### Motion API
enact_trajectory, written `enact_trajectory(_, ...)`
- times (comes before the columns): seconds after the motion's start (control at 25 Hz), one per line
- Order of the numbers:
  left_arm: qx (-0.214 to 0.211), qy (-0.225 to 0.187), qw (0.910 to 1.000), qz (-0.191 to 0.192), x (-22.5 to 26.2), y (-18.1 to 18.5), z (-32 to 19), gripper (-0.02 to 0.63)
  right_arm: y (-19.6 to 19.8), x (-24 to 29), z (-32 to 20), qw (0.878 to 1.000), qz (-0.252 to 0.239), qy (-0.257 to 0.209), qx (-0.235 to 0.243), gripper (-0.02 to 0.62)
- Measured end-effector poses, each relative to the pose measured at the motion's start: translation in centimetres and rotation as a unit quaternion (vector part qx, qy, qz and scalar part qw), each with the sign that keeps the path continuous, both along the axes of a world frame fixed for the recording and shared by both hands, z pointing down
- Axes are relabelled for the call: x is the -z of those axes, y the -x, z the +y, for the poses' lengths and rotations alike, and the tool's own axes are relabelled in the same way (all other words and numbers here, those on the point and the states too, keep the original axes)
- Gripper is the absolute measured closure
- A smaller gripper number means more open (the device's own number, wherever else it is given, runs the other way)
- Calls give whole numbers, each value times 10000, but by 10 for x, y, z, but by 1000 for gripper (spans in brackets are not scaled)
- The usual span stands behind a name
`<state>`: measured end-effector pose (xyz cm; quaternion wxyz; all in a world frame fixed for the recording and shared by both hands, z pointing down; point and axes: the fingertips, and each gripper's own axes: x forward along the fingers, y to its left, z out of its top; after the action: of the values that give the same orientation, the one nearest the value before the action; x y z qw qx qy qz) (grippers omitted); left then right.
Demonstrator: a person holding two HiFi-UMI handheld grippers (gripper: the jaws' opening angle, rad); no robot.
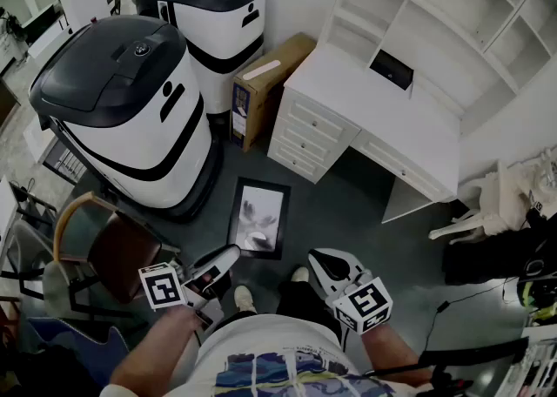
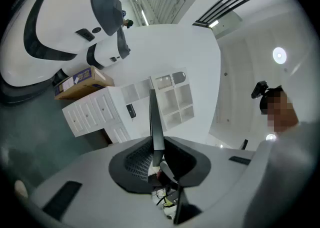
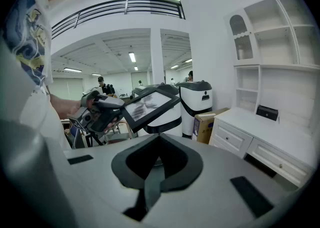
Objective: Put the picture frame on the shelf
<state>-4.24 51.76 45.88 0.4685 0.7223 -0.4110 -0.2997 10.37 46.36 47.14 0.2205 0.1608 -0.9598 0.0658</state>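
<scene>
Gripping the picture frame [image 1: 258,217] by its edge in left tongs [image 1: 231,255]

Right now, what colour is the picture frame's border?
Black; the picture frame shows best in the head view.

The picture frame [image 1: 258,218] has a matt black moulding round glossy glazing that throws back light. The desk [image 1: 418,117] looks like white-painted wood, smooth and satiny. The cardboard box [image 1: 270,73] is plain, dull brown. The nearer machine [image 1: 148,125] wears a shiny white and dark plastic shell.
</scene>
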Motion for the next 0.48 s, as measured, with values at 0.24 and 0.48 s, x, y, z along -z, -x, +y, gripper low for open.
enact_trajectory(0.24, -167, 48, 9998, 63, -4, -3, -20, 531, -4, -1, -15, 9998, 30, 71, -205, 571)
enact_trajectory(0.48, -233, 148, 9996, 39, -2, 6, -70, 531, 12, -6, -67, 9997, 38, 87, -215, 571)
